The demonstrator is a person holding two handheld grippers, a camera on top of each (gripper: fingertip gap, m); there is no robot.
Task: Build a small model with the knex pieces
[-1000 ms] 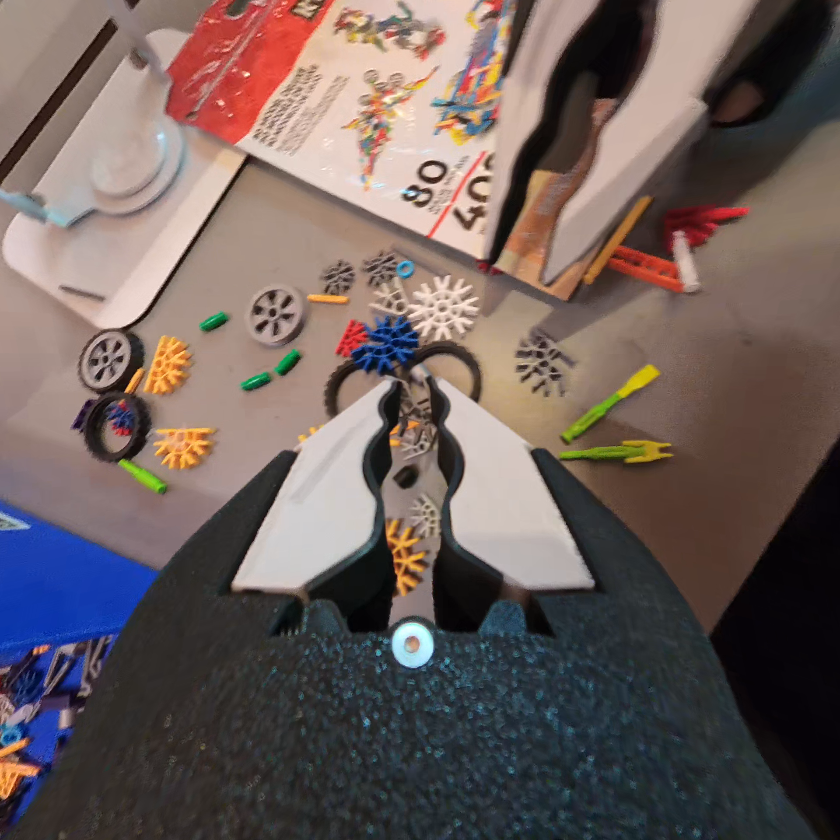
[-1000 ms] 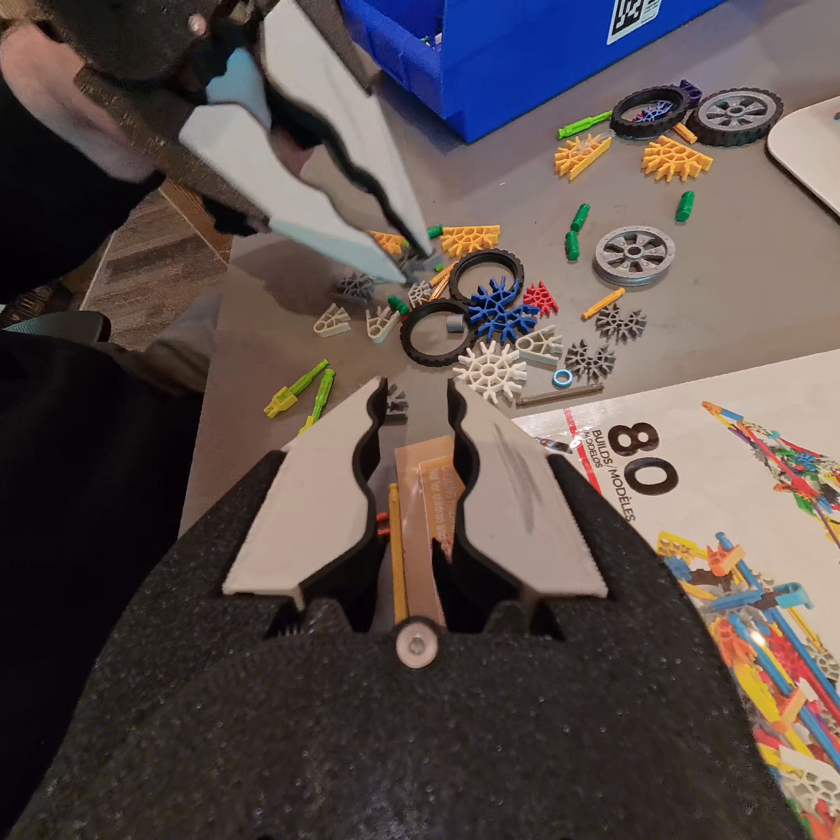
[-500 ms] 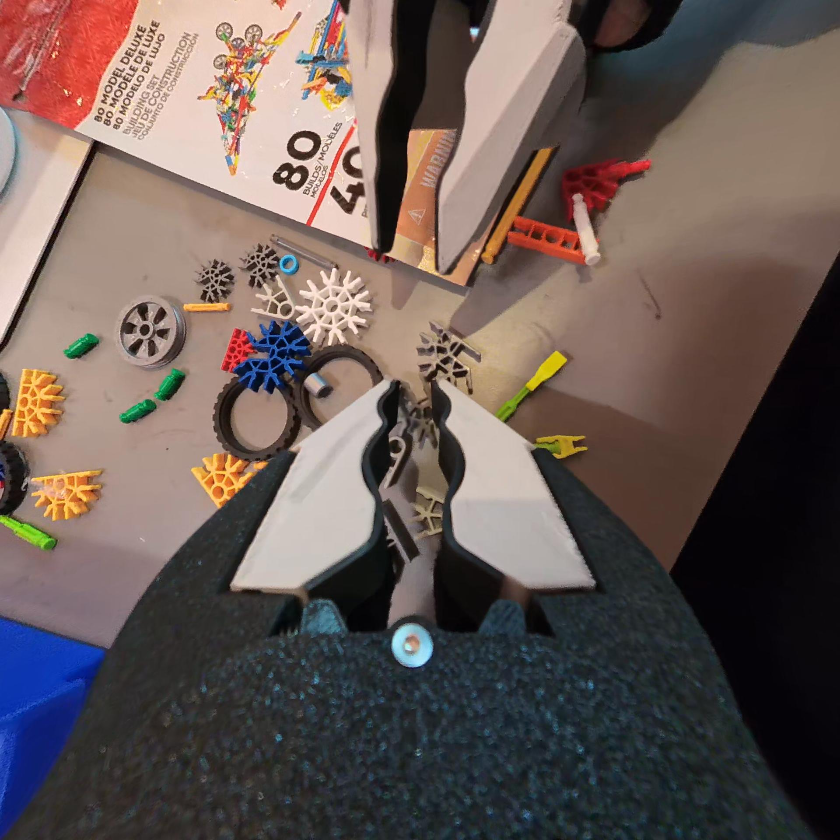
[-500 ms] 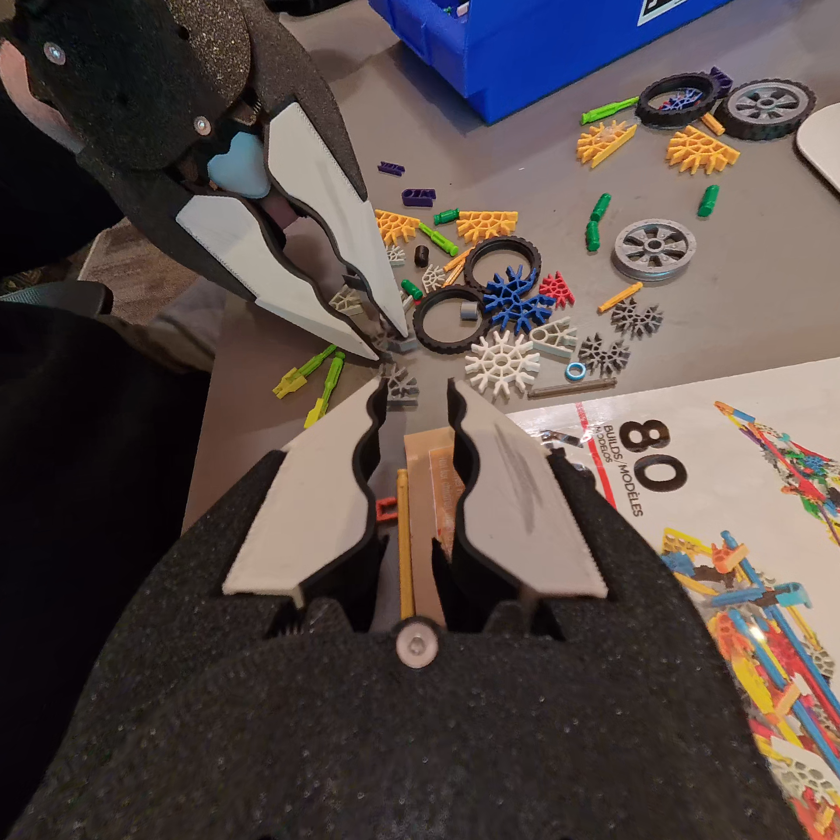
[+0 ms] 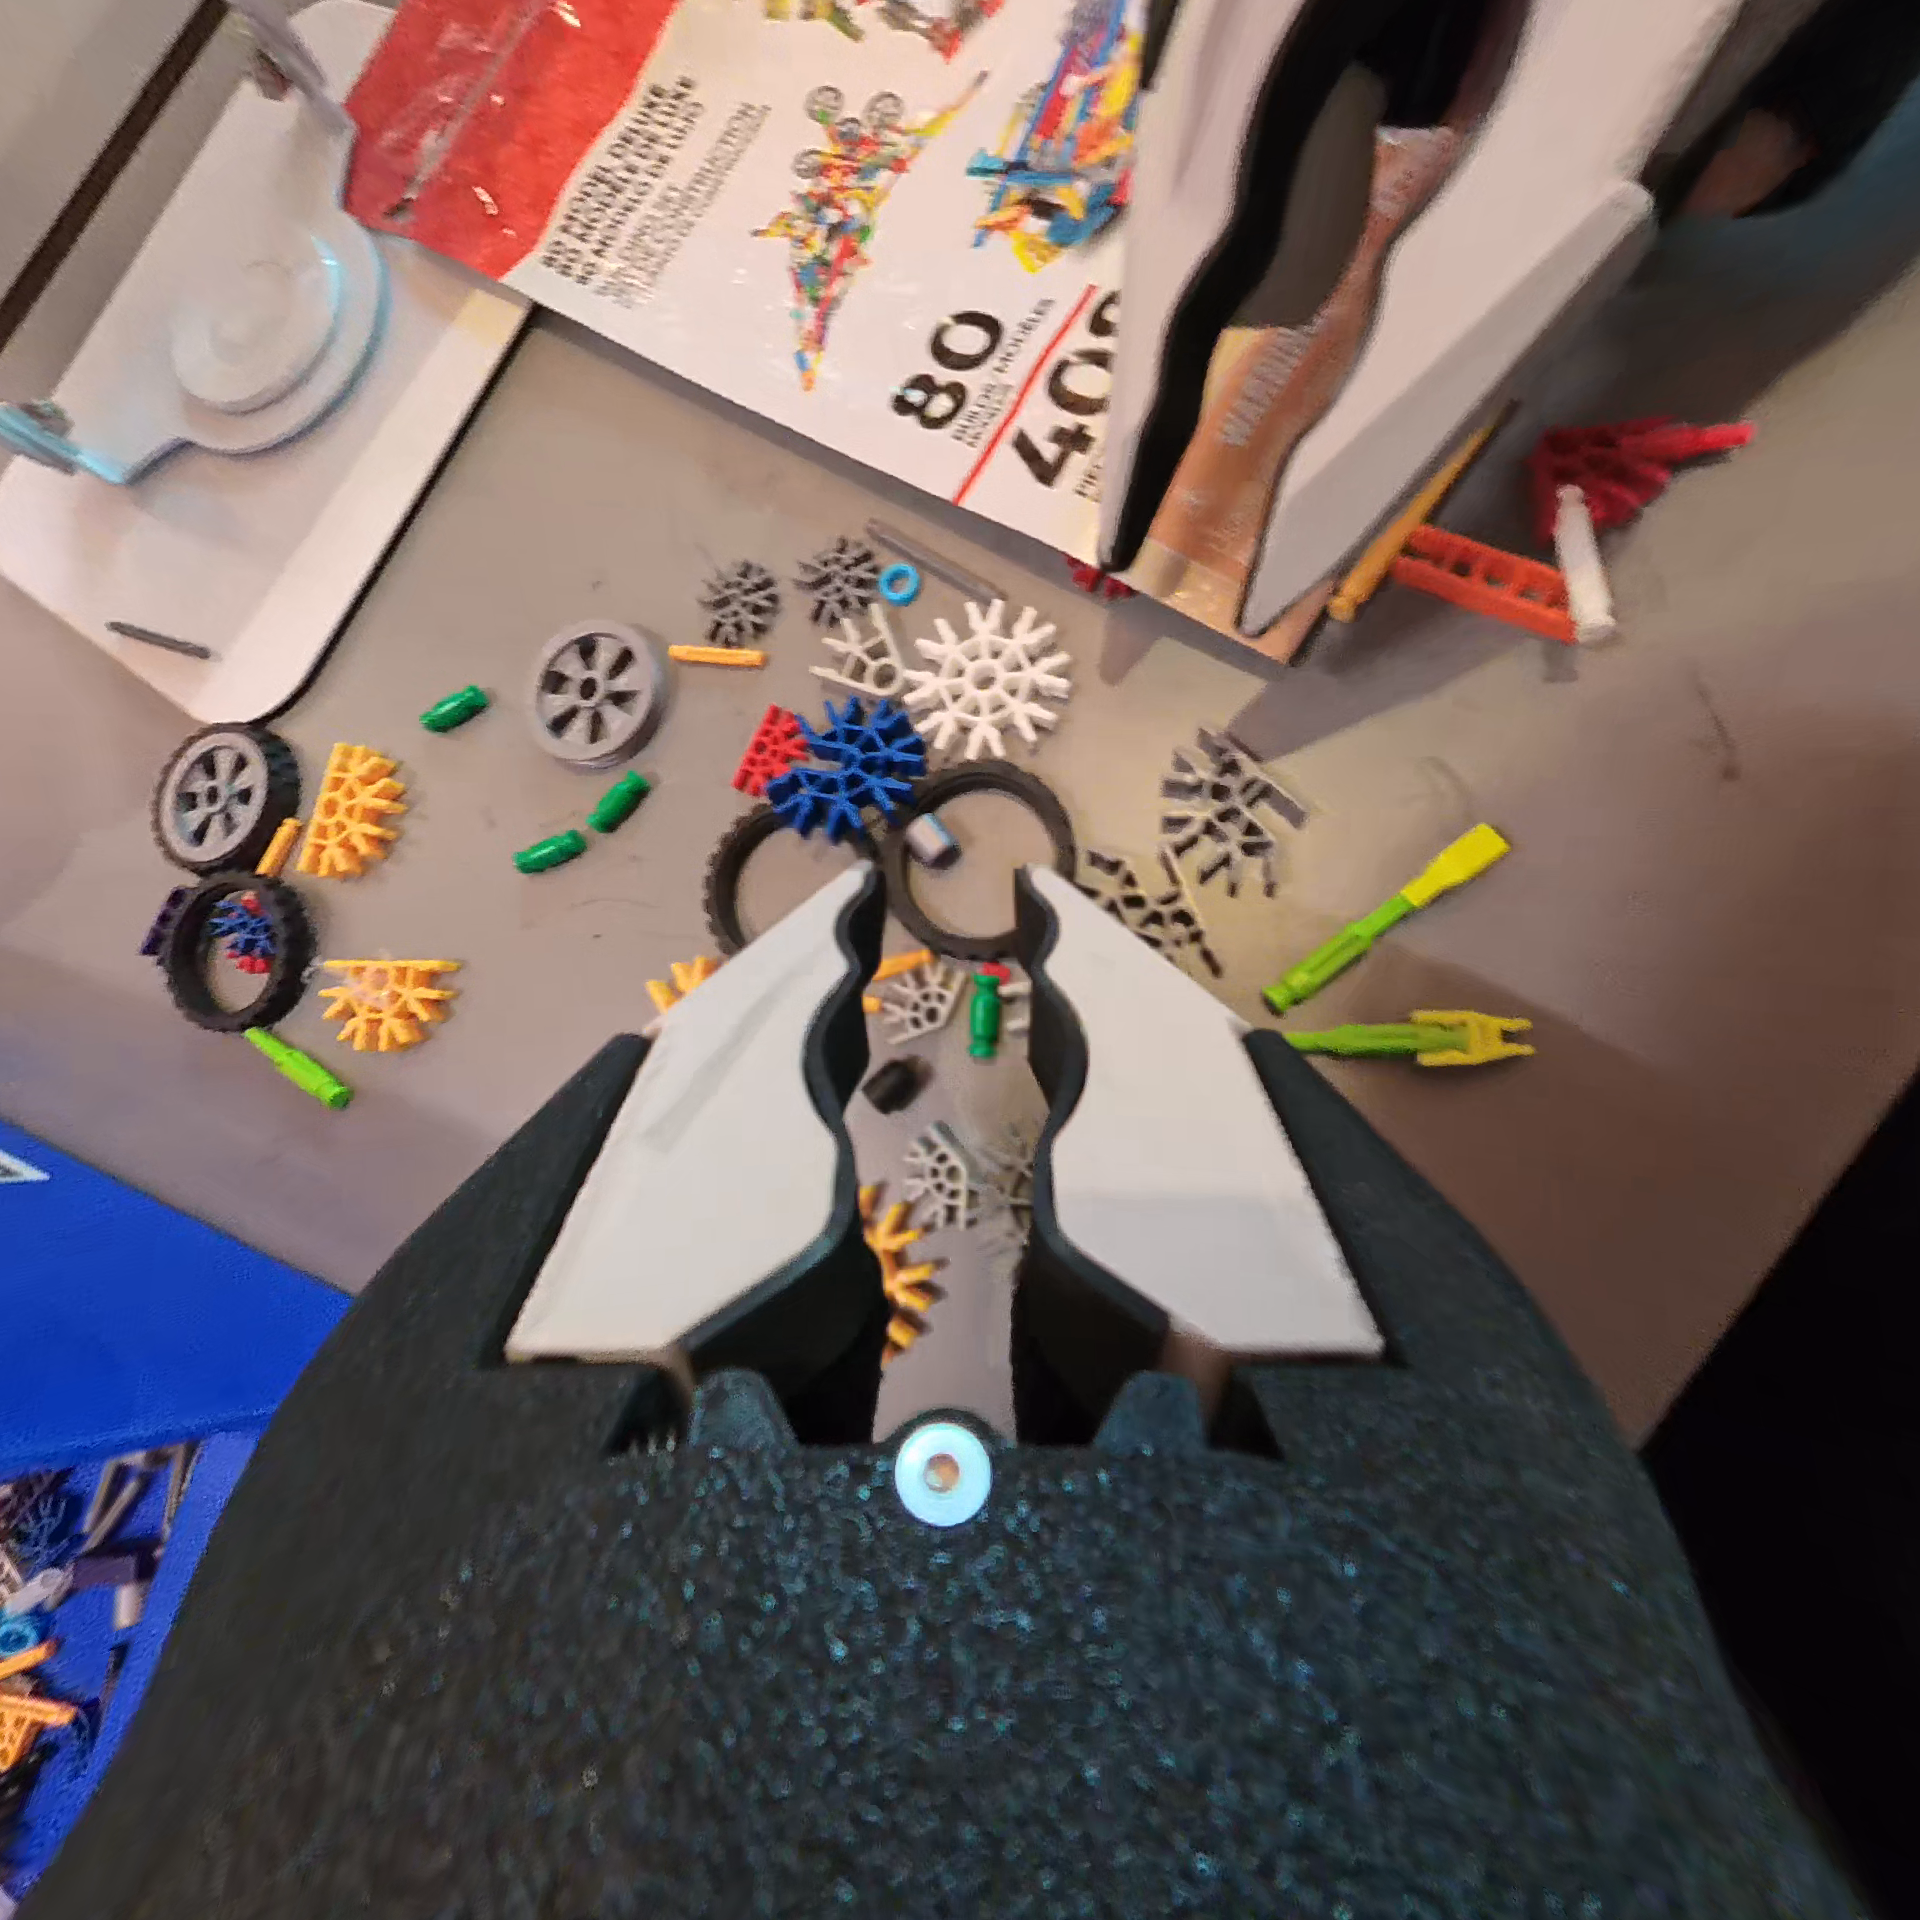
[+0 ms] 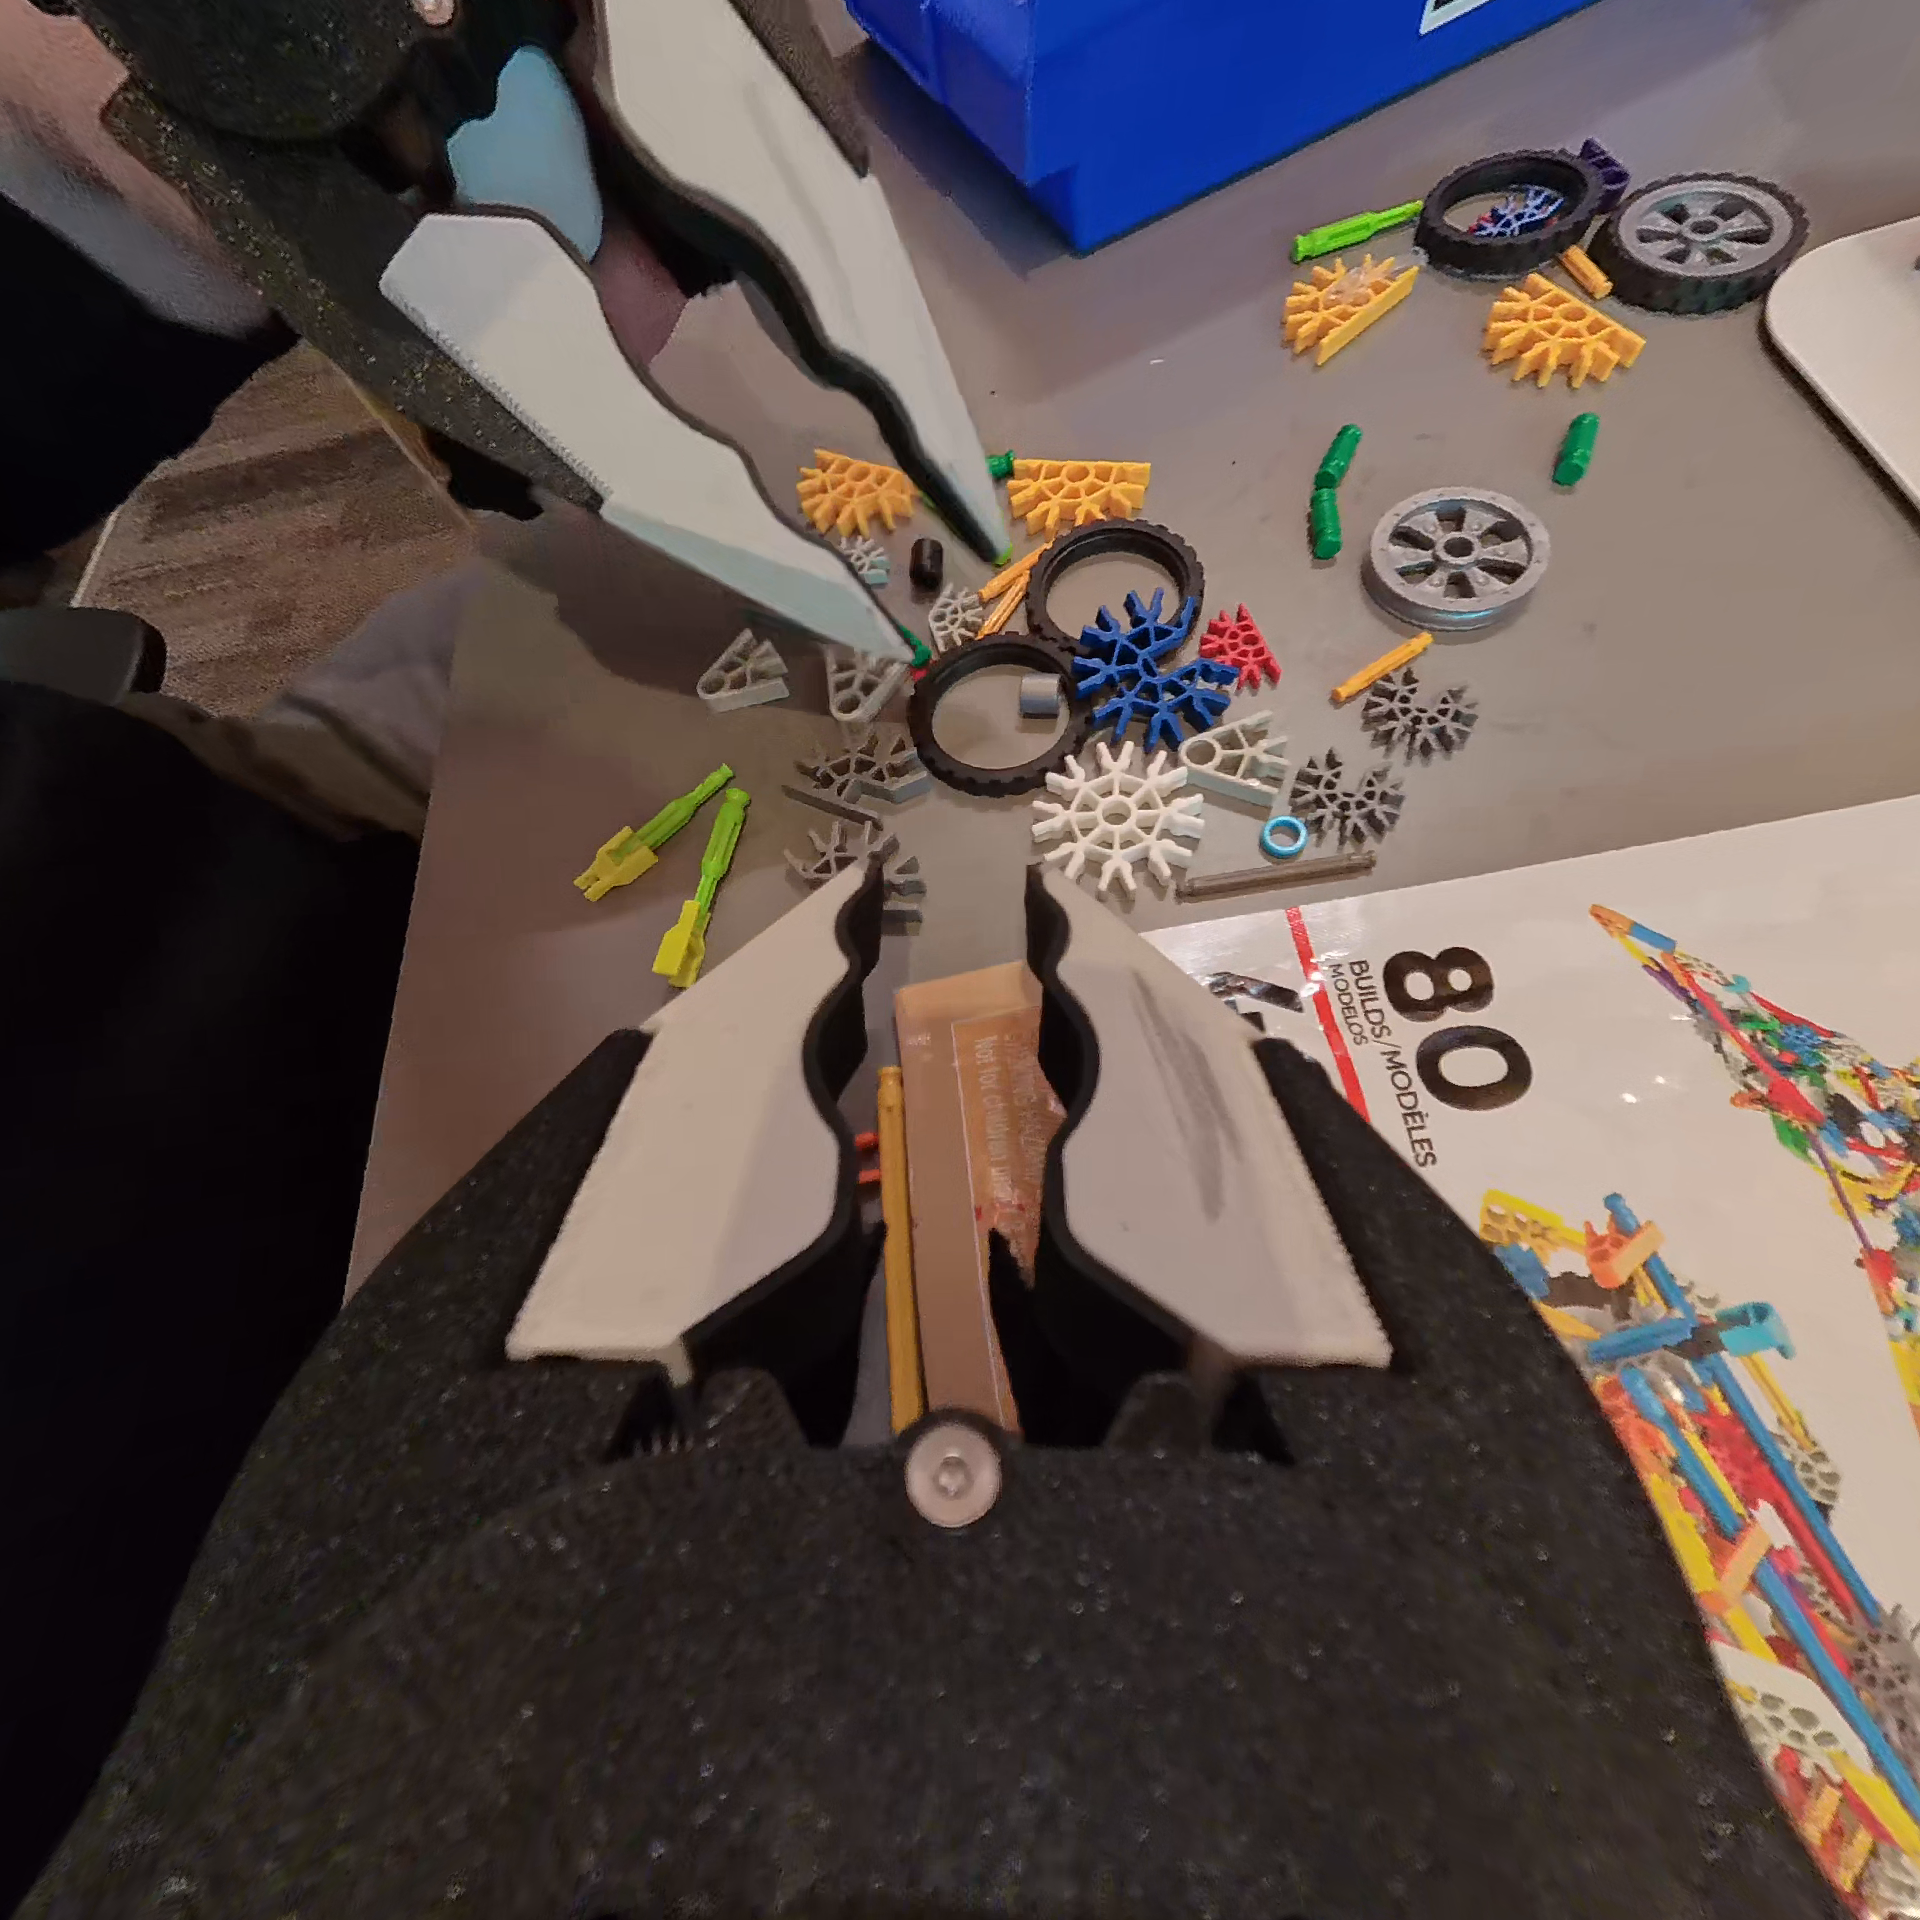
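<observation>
Left wrist view: left tongs [image 5: 945, 883] parted, empty, above ribbed black tire ring [image 5: 977, 873]; right tongs [image 6: 951, 883] parted, empty.

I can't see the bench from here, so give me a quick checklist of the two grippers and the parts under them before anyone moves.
1. Left gripper open and empty: ok, a gap shows between its tips.
2. Right gripper open and empty: ok.
3. Left tips clear of the parts: cannot tell, they hang right by the black tyre ring and a small green rod.
4. Grippers apart from each other: ok.
5. Grey sleeve inside that ring: ok.
6. Right gripper over the box corner, not the loose parts: ok.
</observation>
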